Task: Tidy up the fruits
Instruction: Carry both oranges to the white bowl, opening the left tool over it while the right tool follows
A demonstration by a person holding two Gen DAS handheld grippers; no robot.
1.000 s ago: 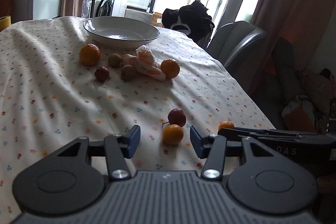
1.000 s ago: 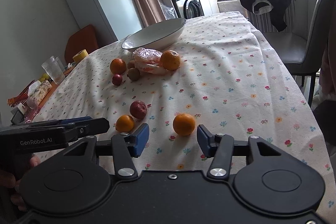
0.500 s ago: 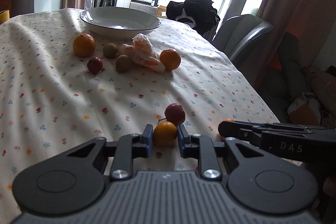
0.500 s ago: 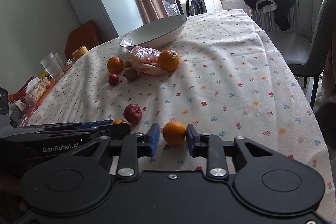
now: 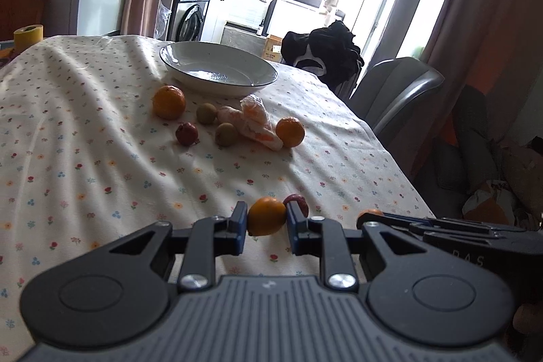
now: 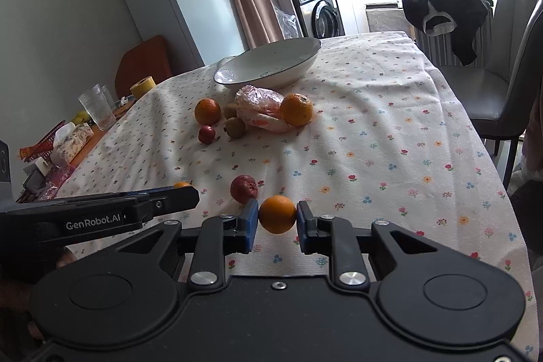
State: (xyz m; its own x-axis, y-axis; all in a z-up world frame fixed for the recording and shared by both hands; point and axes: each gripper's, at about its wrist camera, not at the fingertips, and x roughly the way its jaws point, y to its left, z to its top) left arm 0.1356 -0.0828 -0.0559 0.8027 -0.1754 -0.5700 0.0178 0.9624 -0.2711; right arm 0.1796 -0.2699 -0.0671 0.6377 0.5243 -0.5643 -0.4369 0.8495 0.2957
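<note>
On the table [image 5: 85, 158], the bowl [image 5: 219, 73] sits at the far end. Just nearer lies a cluster: an orange [image 5: 168, 101] to the left, two kiwis [image 5: 206, 113] and a small pomegranate [image 5: 186, 134] in the middle, a plastic-wrapped packet [image 5: 258, 121] beside them, and another orange [image 5: 289, 132] touching the packet's right end. Well apart, at the near edge, a tangerine [image 5: 266, 215] sits between the left gripper [image 5: 266, 226] fingers, a second pomegranate [image 5: 298, 202] just behind it. To its right, the right gripper [image 6: 276, 223] clasps another tangerine [image 6: 277, 214].
</note>
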